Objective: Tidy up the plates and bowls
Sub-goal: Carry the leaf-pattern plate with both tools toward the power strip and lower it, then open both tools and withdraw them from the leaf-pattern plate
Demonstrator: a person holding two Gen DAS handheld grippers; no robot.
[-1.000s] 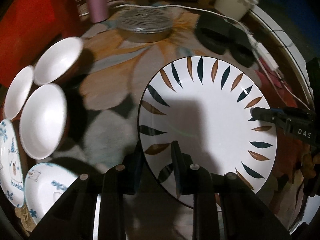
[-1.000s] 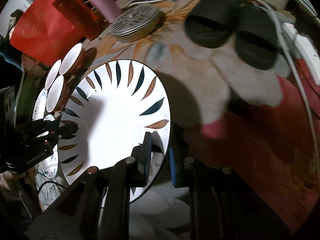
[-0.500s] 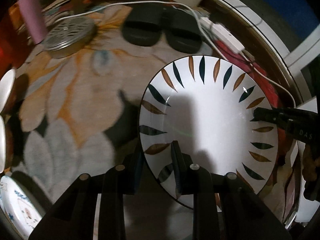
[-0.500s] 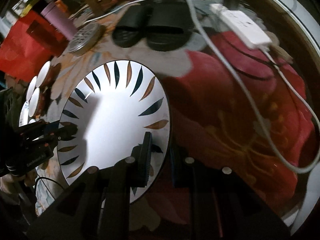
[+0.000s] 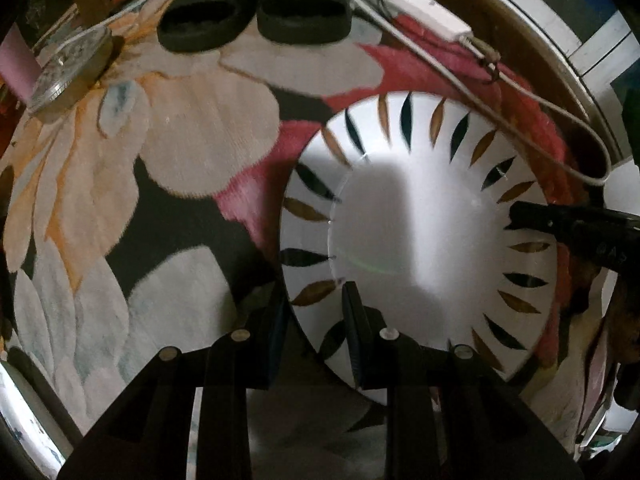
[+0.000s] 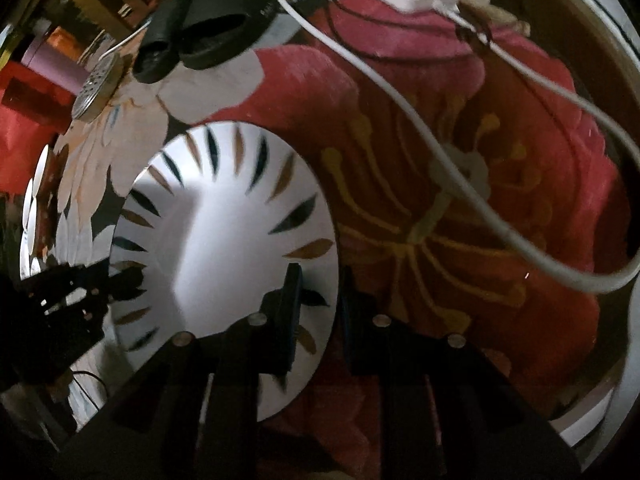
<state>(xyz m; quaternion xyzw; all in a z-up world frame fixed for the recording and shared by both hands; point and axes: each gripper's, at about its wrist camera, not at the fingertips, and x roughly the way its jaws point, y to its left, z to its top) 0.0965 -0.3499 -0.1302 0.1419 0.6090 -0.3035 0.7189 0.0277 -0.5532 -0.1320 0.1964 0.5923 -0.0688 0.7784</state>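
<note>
Both grippers pinch 1 plate [image 5: 420, 232] by opposite rims: left gripper [image 5: 316, 320] at lower center, right gripper [image 6: 316, 300] likewise. It hangs above the rug [image 5: 200, 140], apparently mid-carry. Next: lower it level, then part both jaws together.

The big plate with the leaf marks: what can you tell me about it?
The plate is round and white, glossy like glazed ceramic, with dark and brown leaf-shaped strokes ringing its rim. It is held off the flowered rug, tilted, with nothing on it. The left gripper pinches its near edge, the right gripper the opposite edge. A shadow falls across its centre.
</note>
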